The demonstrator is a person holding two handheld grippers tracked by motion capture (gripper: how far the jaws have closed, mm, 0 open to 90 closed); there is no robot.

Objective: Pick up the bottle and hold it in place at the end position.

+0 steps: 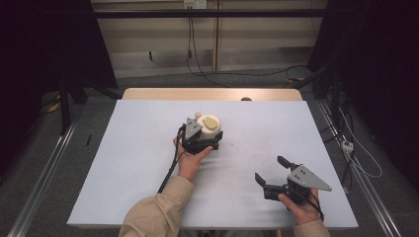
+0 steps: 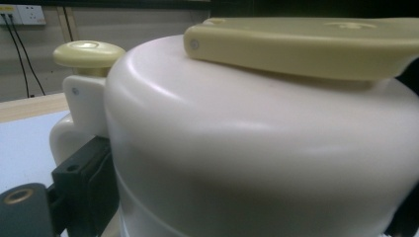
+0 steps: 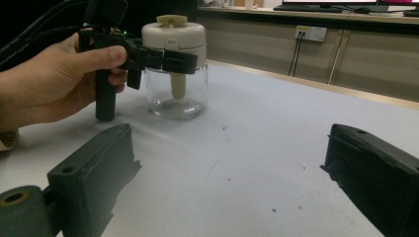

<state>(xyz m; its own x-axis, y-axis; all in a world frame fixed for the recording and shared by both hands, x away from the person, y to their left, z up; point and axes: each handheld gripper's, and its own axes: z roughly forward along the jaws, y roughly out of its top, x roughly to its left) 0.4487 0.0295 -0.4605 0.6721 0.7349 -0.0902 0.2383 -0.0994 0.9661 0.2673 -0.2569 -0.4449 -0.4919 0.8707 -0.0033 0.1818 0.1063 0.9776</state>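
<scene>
A jar (image 1: 211, 126) with a white lid, a pale yellow flat handle (image 2: 306, 44) and knob (image 2: 89, 52), and a clear glass base (image 3: 178, 96) stands upright near the table's middle. My left gripper (image 1: 213, 136) is shut on the jar at its white lid (image 2: 257, 138), one jaw on each side; a person's hand (image 3: 54, 79) holds that gripper (image 3: 168, 59). My right gripper (image 1: 269, 168) rests low over the table at the front right, apart from the jar. It is open (image 3: 232, 168), with bare table between its jaws.
The white table cover (image 1: 143, 163) has a few small dark specks near its middle. A wooden table edge (image 1: 212, 94) runs along the back, with a small dark object (image 1: 245, 99) on it. Cables and a power strip (image 1: 347, 145) lie on the floor at the right.
</scene>
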